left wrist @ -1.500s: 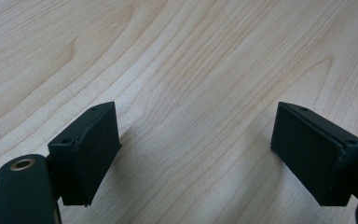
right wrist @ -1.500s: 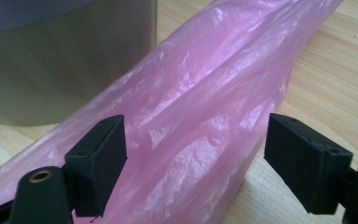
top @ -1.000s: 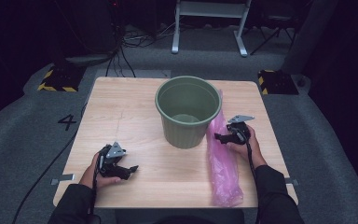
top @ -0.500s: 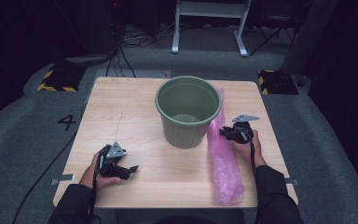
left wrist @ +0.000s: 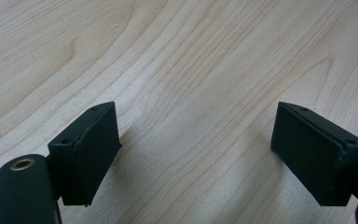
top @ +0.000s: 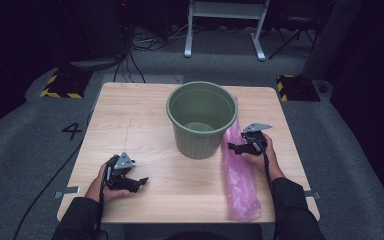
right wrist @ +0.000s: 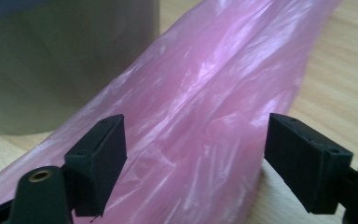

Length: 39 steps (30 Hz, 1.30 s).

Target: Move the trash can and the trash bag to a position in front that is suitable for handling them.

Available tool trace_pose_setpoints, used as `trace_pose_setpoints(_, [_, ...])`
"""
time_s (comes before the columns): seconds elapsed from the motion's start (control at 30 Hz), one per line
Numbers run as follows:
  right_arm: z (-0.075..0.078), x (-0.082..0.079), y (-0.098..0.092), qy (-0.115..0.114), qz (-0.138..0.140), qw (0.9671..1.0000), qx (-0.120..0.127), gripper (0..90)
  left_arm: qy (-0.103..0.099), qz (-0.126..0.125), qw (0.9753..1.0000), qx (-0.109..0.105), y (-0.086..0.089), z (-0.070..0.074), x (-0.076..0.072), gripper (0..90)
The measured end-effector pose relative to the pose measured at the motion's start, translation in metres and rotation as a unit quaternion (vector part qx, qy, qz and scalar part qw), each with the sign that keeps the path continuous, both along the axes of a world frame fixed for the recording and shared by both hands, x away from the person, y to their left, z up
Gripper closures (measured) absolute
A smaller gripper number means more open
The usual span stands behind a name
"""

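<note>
The pink plastic bag lies flat along the right side of the desk, just right of the green bucket; being thin and slippery, it could bunch or slide out if the right gripper pinches only the top film, or the jaws might knock the bucket. The right gripper's jaws stand spread wide, straddling the bag without clamping it. The left gripper rests at the near left with jaws released, over bare wood.

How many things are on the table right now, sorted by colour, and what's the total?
Green: 1, the bin, standing upright.
Pink: 1, the plastic bag, lying flat beside the bin.
Black: 2, the left gripper and the right gripper, both with jaws open.
Total: 4.
</note>
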State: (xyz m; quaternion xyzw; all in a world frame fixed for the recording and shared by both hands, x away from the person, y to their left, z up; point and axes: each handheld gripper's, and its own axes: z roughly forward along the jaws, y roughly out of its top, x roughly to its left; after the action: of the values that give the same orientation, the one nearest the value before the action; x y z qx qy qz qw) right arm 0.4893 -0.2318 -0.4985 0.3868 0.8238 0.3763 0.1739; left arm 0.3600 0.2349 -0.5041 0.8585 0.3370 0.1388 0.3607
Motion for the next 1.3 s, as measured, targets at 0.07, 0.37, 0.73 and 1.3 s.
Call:
trace_pose_setpoints(0.07, [-0.001,0.0,0.002,0.004,0.0,1.0,-0.002,20.3,0.0,0.0,1.0,0.0,0.0,0.0,0.0,15.2])
trace_pose_setpoints(0.37, [-0.003,-0.007,0.006,-0.004,0.033,0.9995,-0.001,55.3,0.0,0.001,1.0,0.0,0.0,0.0,0.0,15.2])
trace_pose_setpoints(0.73, [-0.002,-0.012,0.003,-0.007,0.041,0.9991,0.013,85.4,0.0,0.001,1.0,0.0,0.0,0.0,0.0,15.2])
trace_pose_setpoints(1.3, [0.02,-0.027,-0.009,-0.059,0.055,0.9956,0.047,88.2,0.001,-0.001,1.0,0.0,0.0,0.0,0.0,15.2])
